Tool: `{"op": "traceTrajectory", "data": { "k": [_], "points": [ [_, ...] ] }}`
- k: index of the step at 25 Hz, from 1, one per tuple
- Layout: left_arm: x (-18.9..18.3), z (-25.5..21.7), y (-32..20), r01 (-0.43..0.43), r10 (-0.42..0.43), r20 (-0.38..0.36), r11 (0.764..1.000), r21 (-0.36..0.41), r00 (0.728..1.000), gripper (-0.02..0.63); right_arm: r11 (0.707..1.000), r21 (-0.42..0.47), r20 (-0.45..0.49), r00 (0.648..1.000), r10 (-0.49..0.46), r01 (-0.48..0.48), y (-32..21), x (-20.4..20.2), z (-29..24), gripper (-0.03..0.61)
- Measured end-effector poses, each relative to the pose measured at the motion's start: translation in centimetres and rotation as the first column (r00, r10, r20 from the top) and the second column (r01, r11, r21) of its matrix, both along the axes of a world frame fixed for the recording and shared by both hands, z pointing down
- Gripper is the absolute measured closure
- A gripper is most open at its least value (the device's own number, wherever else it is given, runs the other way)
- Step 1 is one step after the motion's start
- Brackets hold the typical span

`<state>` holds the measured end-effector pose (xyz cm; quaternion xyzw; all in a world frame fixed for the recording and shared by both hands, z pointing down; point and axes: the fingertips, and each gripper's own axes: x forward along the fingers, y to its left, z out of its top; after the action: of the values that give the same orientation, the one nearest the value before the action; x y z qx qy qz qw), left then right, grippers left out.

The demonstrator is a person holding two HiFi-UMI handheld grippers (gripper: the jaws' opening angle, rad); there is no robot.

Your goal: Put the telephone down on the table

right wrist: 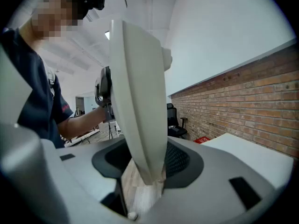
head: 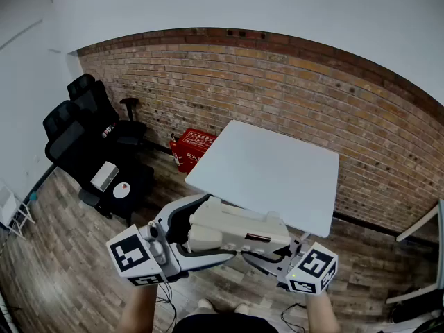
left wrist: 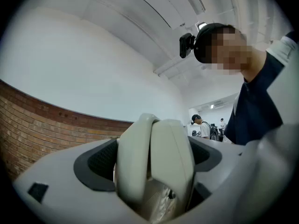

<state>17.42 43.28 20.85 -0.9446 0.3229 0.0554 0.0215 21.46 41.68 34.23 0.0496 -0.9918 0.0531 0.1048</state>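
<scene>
Telephone: one, in the air just short of the single table's near edge. Two tools pinch it: left tool spread wide across one end, right tool narrower on the other. Two black chairs and one red crate by the wall.

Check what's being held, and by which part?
The telephone, held off the table: left claw clamps its handset end, right claw its opposite thin edge.

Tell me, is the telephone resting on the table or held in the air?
In the air: the left gripper and right gripper clamp the telephone short of the table, over wooden floor.
</scene>
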Motion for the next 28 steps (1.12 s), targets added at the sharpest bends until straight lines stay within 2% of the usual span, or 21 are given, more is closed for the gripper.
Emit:
{"op": "traceTrajectory", "data": {
  "k": [10,21,28],
  "points": [
    [0.8,0.0,-0.8,0.002,-0.002,0.015,1.0,-0.001,1.0,0.146,1.0,-0.003,0.011,1.0,-0.001,0.001,-0.8,0.8,-0.3,0.377],
    [3.3,0.3,-1.6,0.036,-0.036,-0.008,0.999,0.004,0.999,0.146,0.999,0.001,0.004,0.999,-0.034,0.034,-1.7,3.3,0.1,0.377],
    [3.2,0.6,-2.1,0.055,-0.055,0.007,0.998,0.005,0.998,0.146,0.998,-0.006,0.006,0.998,-0.055,0.055,-2.3,3.1,0.4,0.377]
  ]
}}
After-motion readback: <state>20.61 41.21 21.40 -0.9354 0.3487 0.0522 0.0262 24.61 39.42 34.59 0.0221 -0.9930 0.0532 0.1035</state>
